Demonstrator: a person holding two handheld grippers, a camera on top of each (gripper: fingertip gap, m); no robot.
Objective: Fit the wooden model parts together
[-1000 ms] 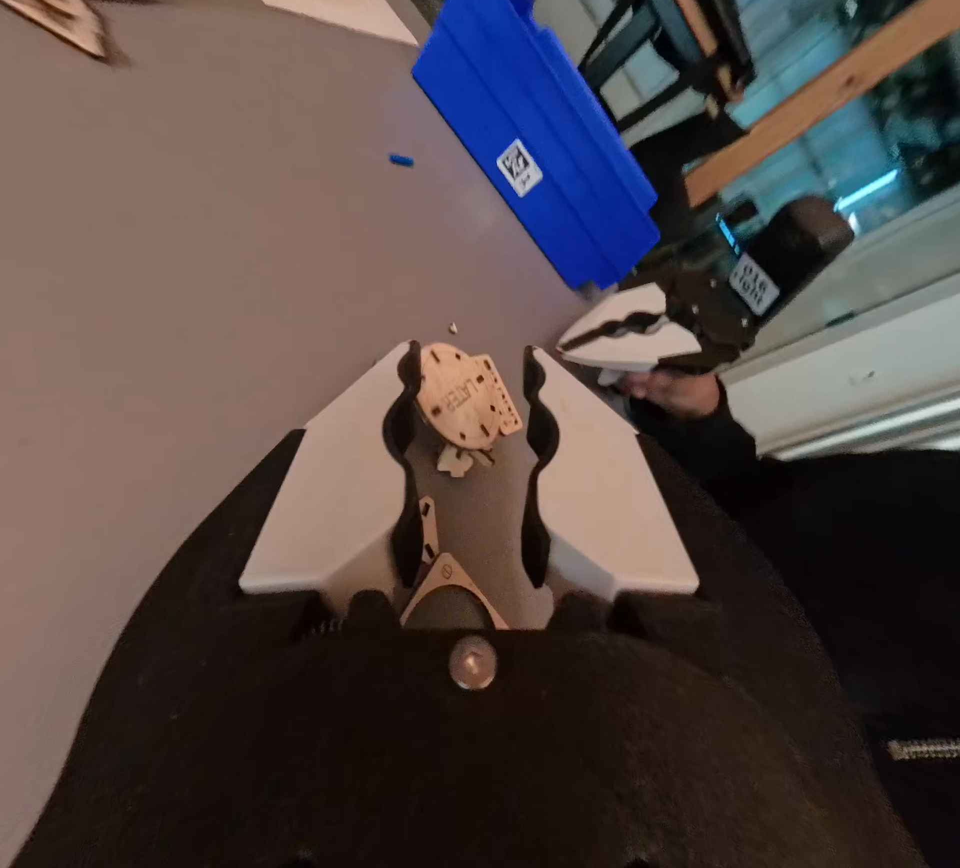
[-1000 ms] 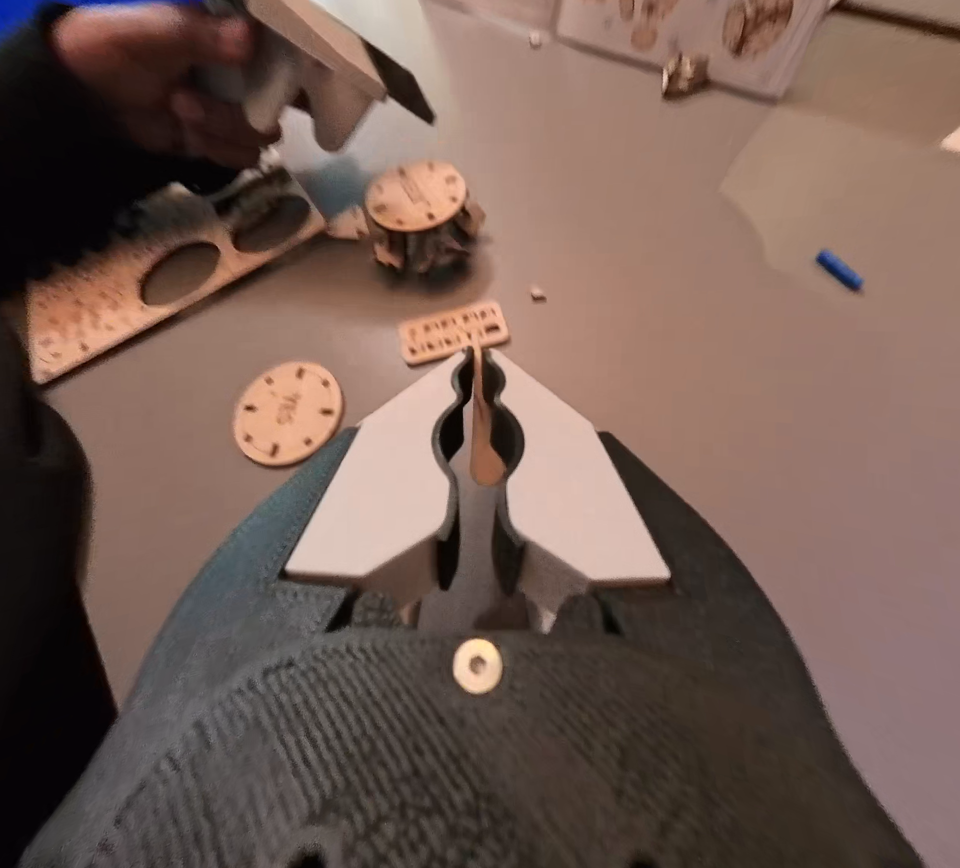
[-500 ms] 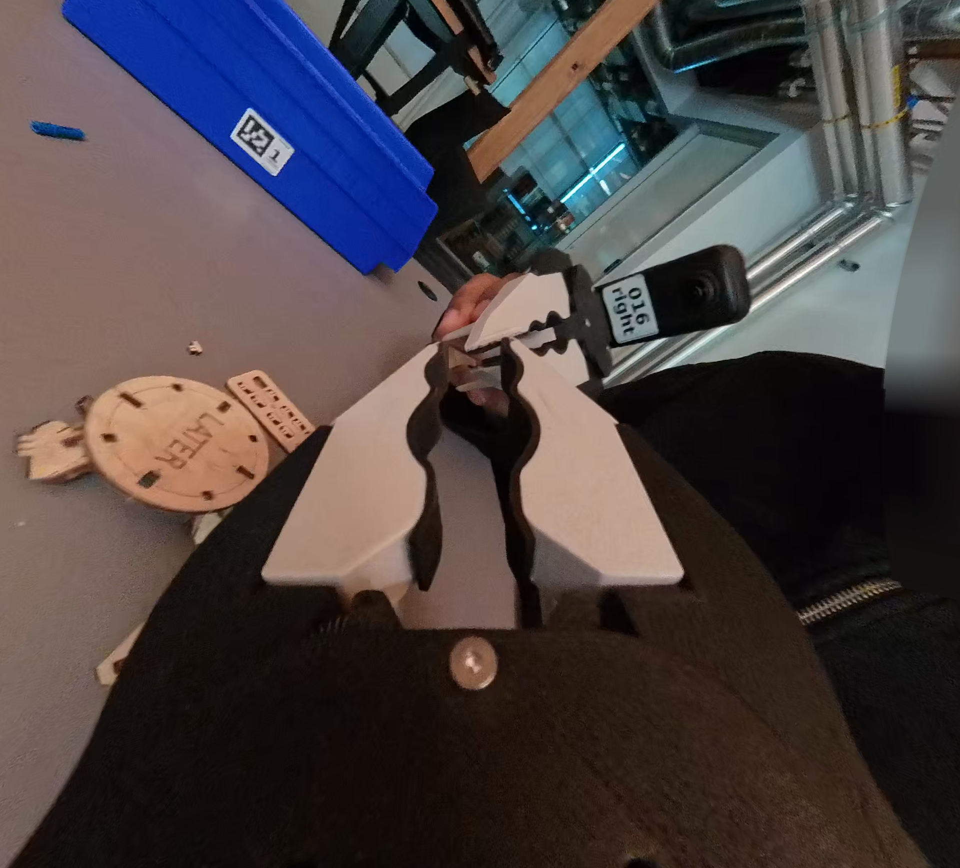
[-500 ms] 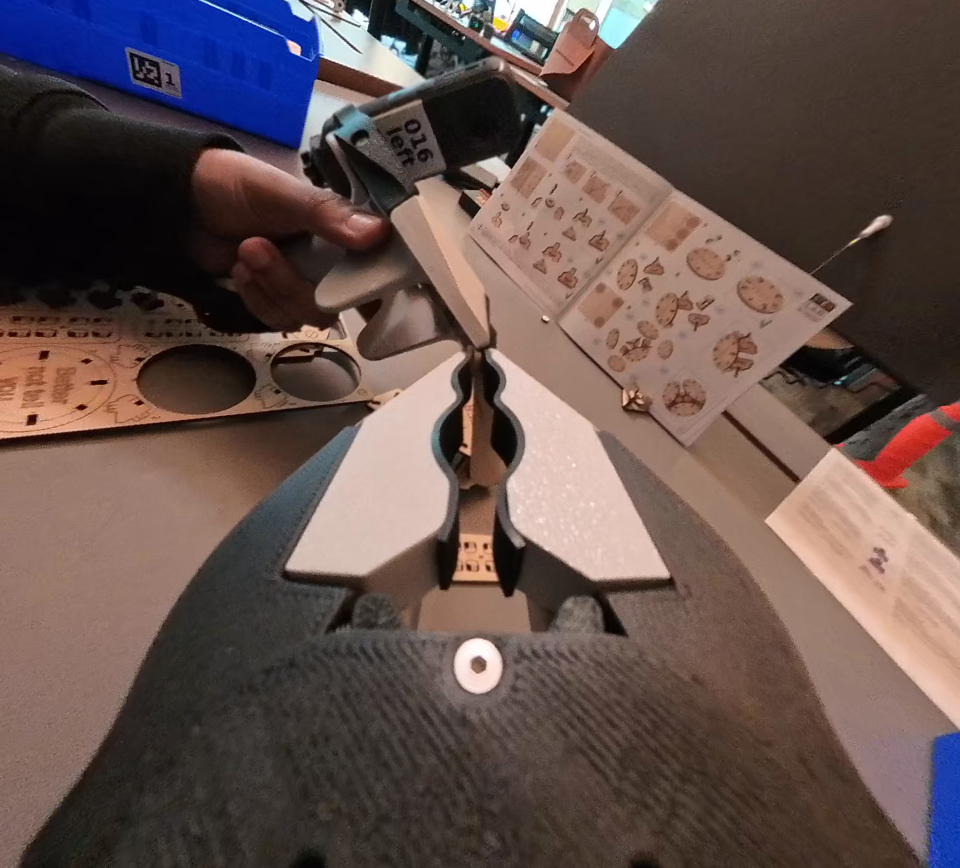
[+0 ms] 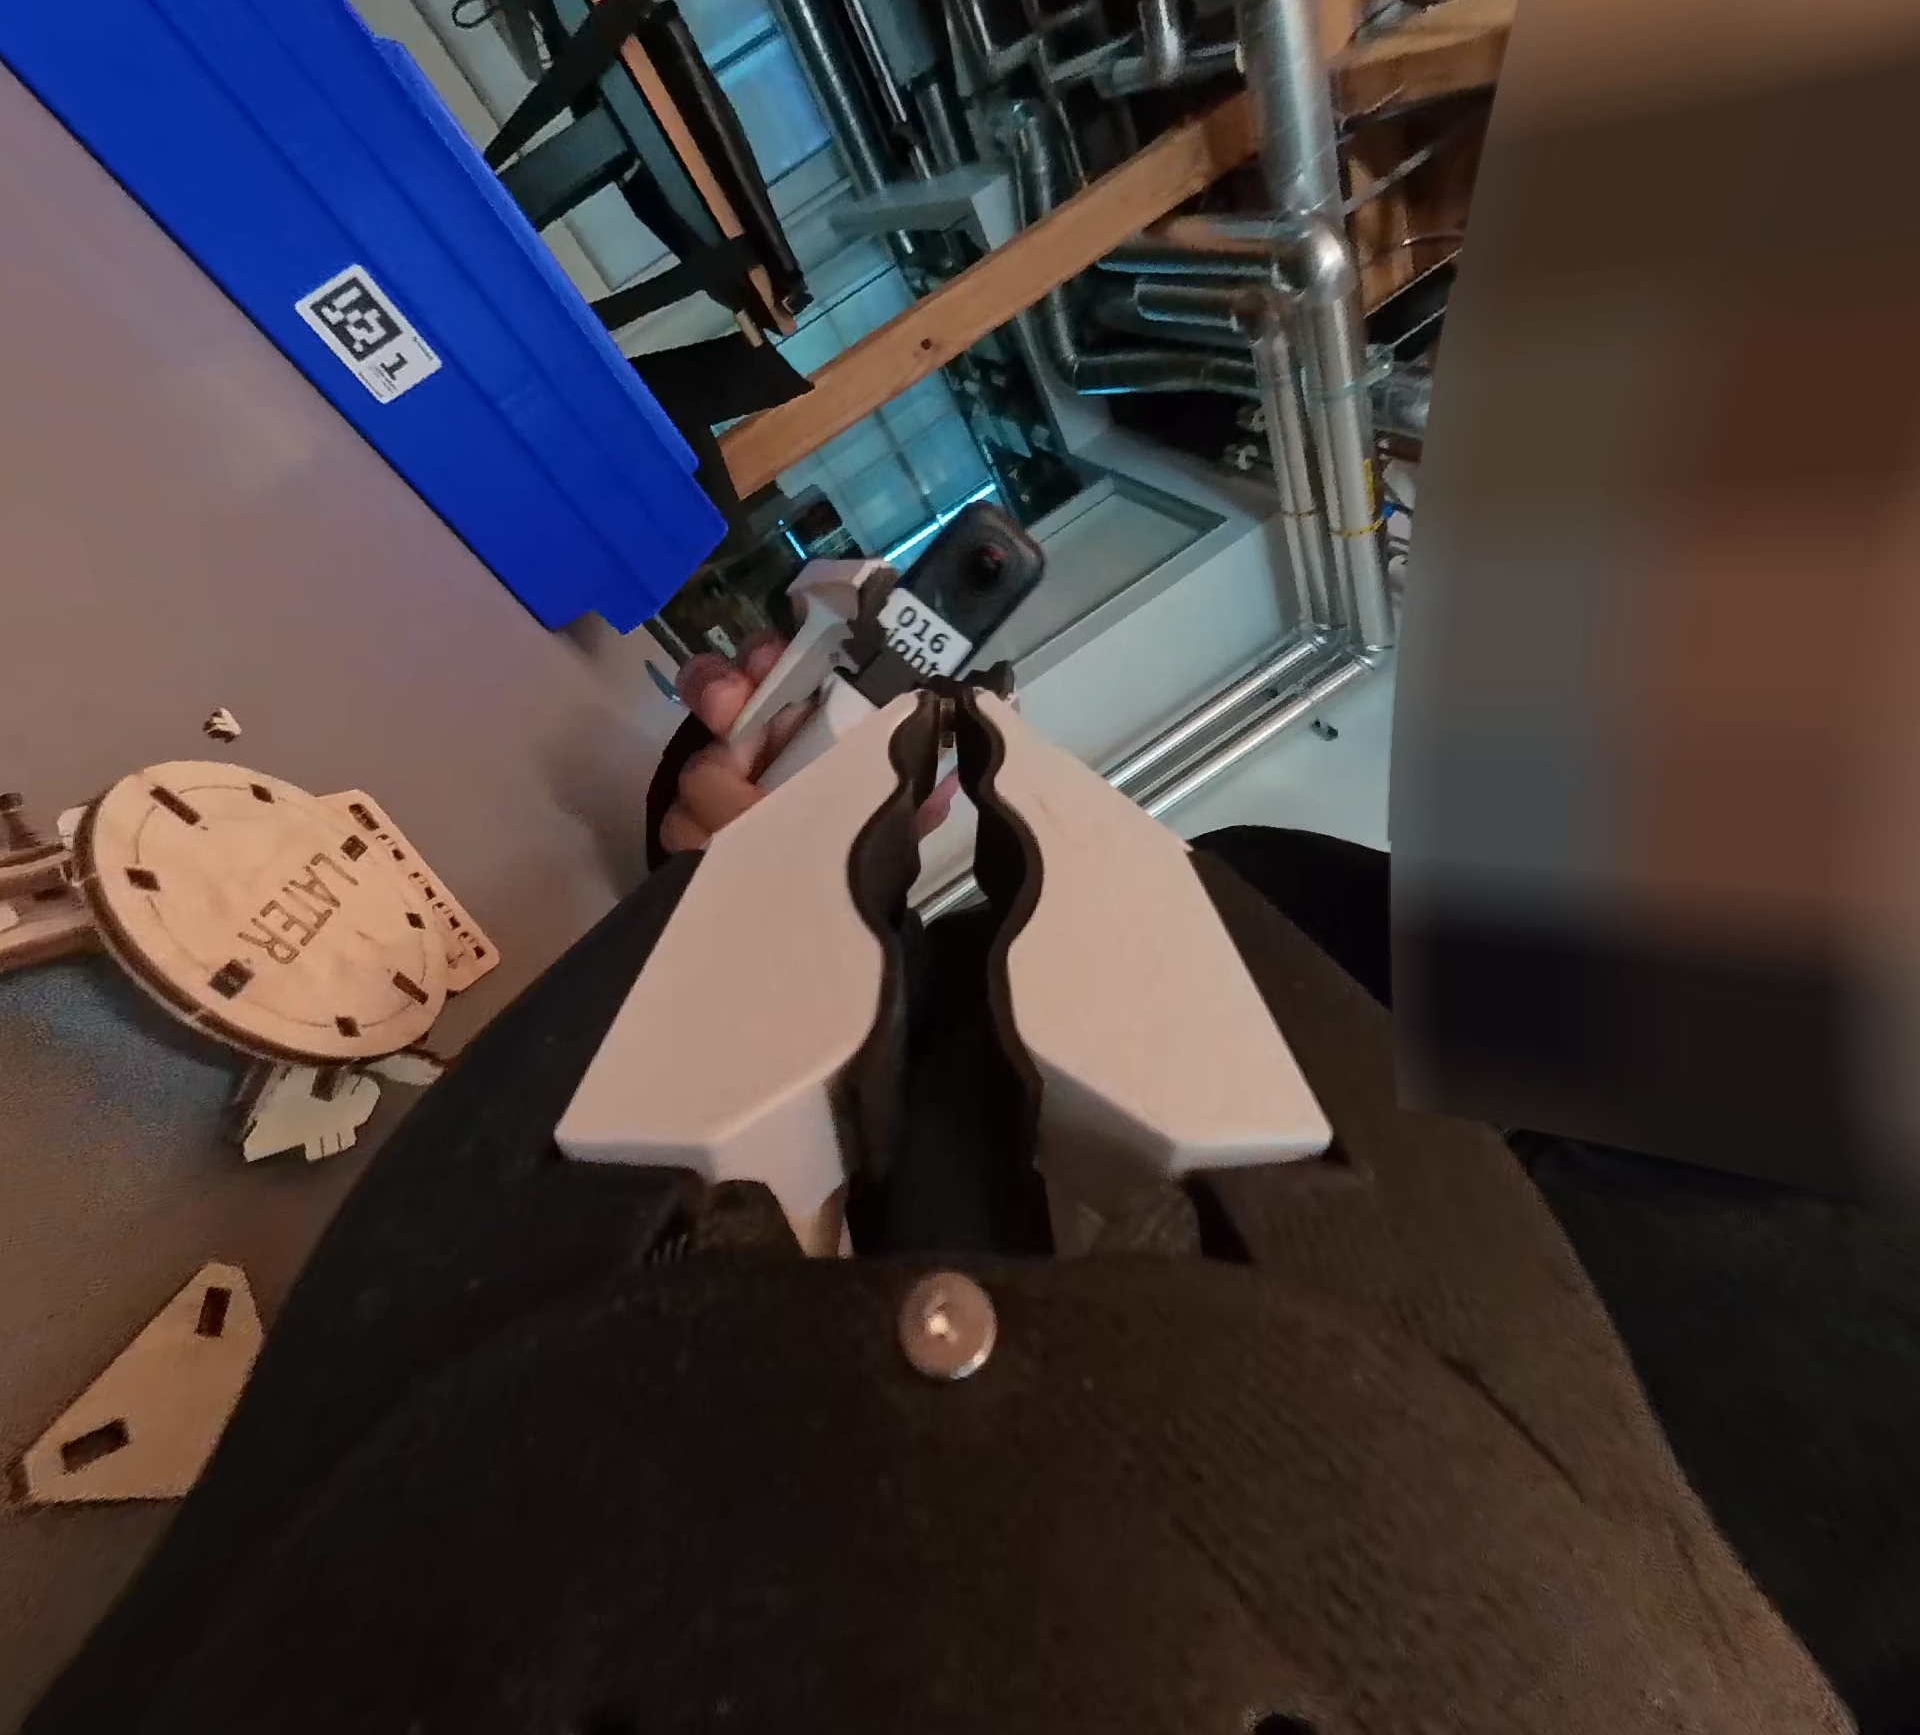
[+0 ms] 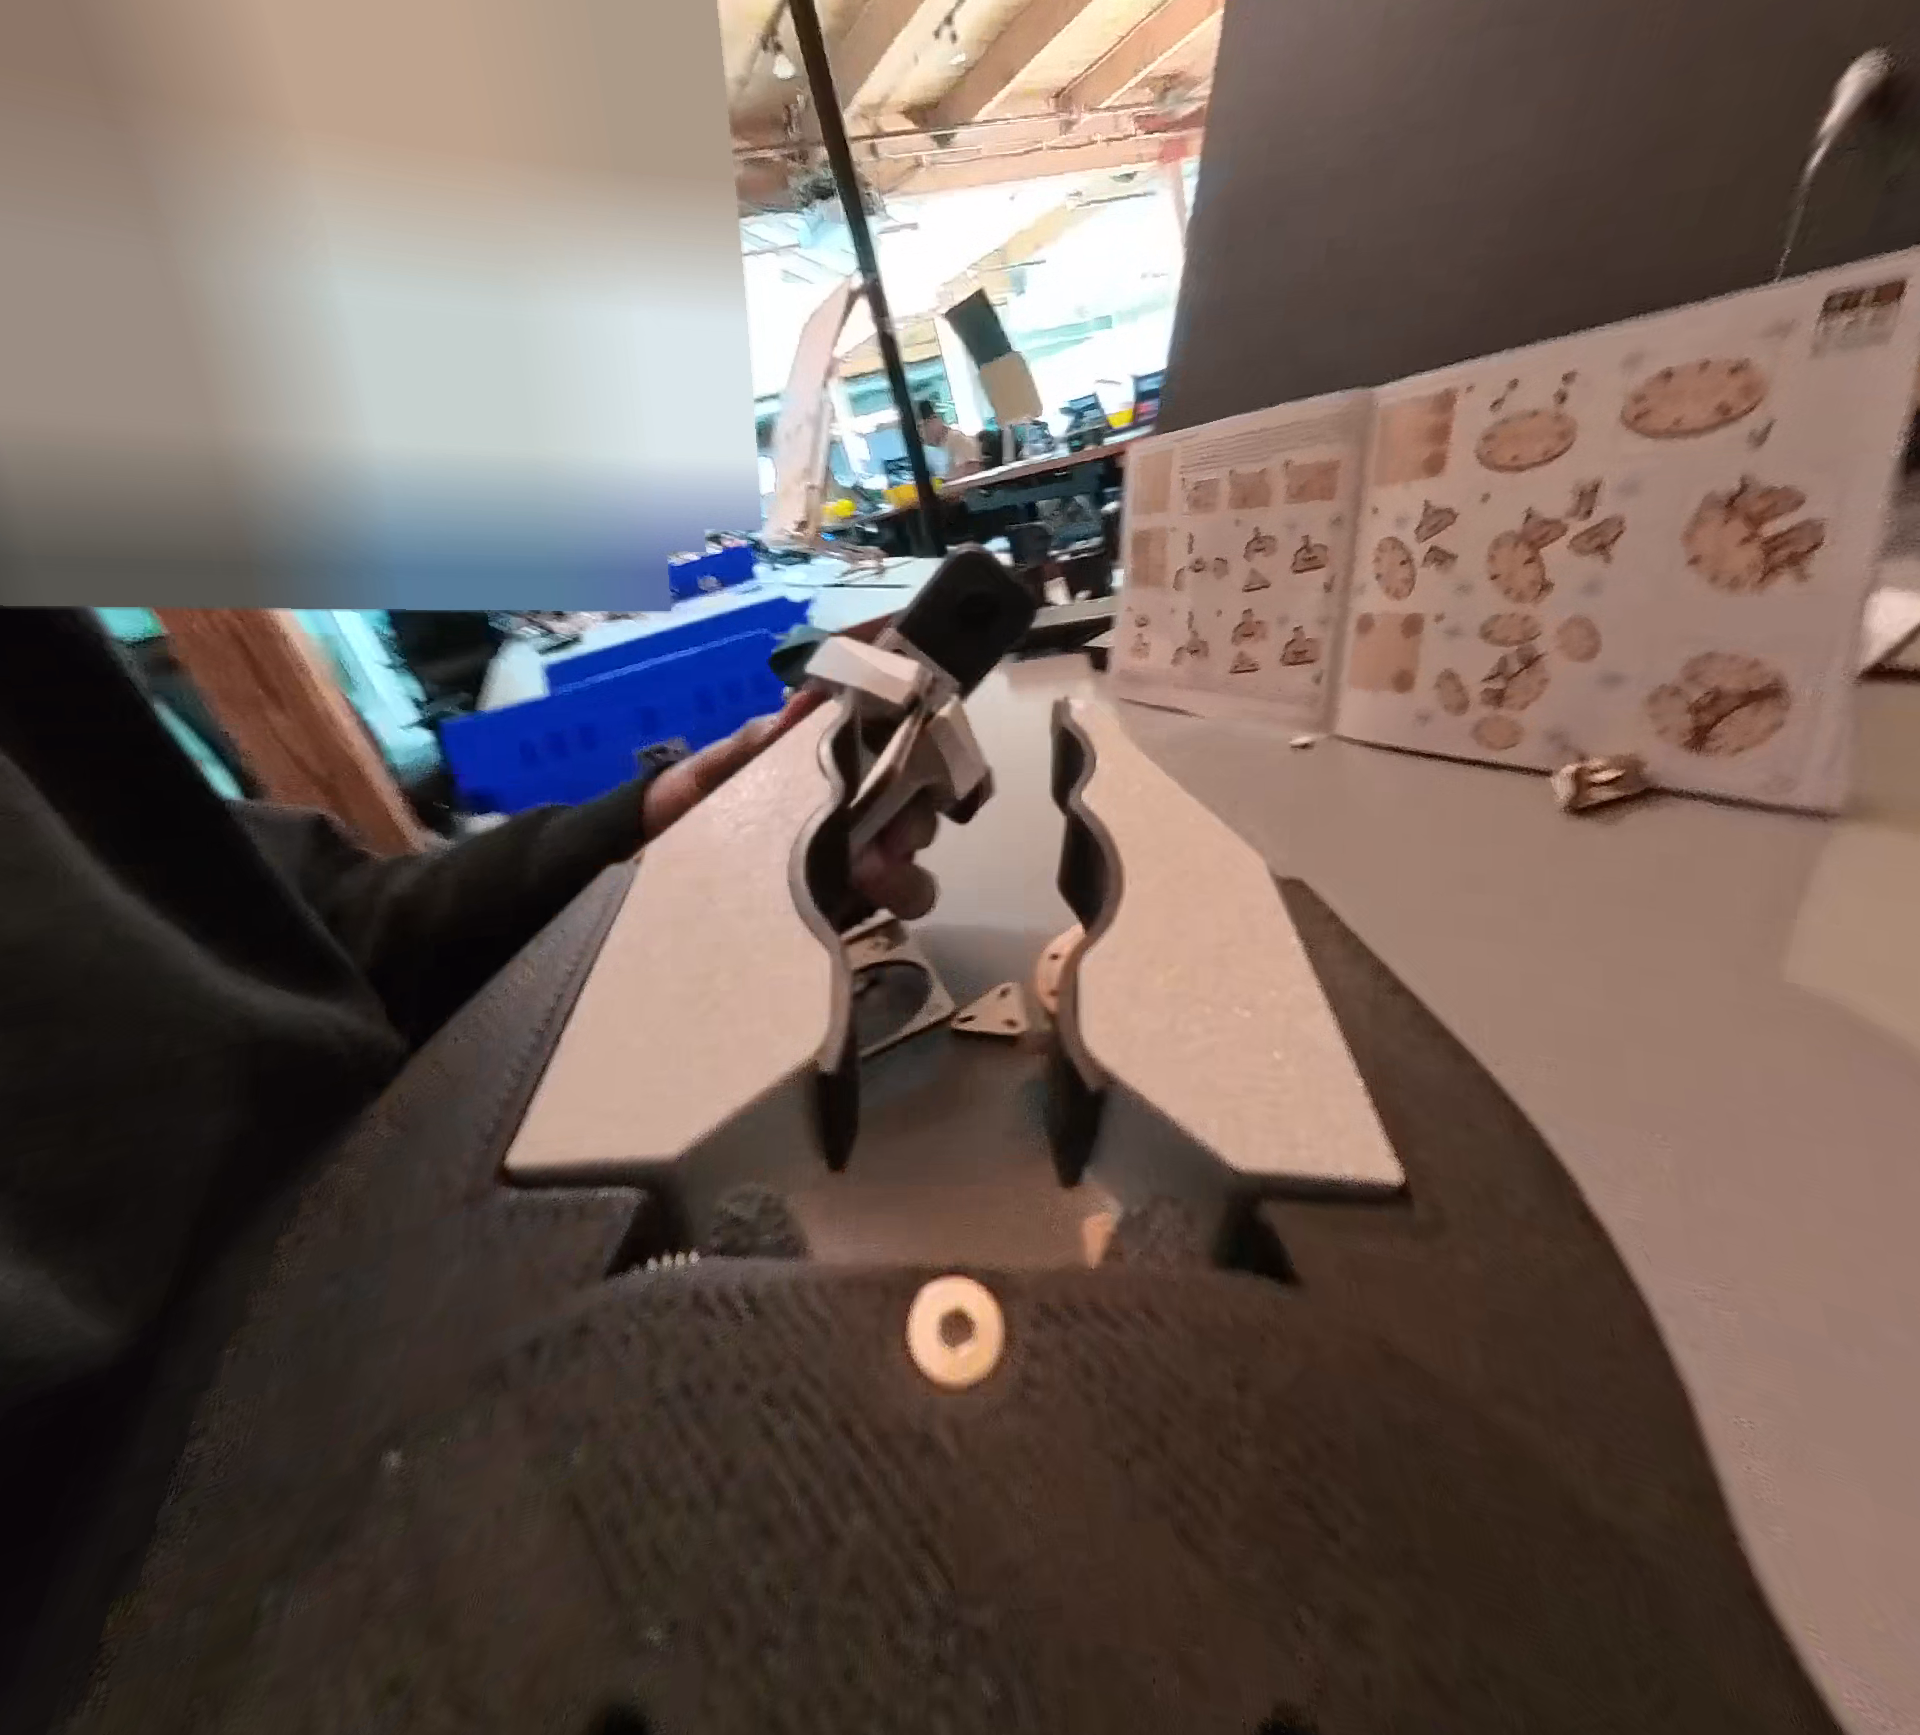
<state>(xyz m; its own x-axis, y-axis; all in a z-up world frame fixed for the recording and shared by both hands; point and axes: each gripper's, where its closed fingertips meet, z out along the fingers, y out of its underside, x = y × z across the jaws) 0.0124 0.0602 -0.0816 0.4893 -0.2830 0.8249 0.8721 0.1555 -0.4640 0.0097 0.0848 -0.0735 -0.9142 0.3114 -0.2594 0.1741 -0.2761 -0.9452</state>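
A grey table [image 5: 208,542] runs up the left of the left wrist view, with a blue bin [image 5: 364,231] at its far edge and pipes and timber beams behind. The left gripper [image 5: 943,717] is raised off the table and points out over the table's edge. Its fingertips are pinched on a thin sliver [image 5: 941,721], seen edge-on, whose colour is hard to tell. Just past the tips is the right gripper [image 5: 821,646], aimed back at this one and held by a hand [image 5: 717,750]. A round wooden disc [image 5: 260,906] and a triangular wooden piece [image 5: 135,1405] lie below on the left.

In the right wrist view the table stretches to an open instruction sheet [image 6: 1507,563] standing at the back, with a small wooden assembly [image 6: 1600,781] before it. The right gripper's jaws stand well apart, gripping nothing. The left gripper shows beyond them, near the left finger, held tilted by a hand on a dark sleeve [image 6: 468,875].

A second ago the left gripper hung open over the disc while the right one clamped a thin wooden piece. Half a second ago the two sets of tips met. Now the left is pinched and the right has let go.
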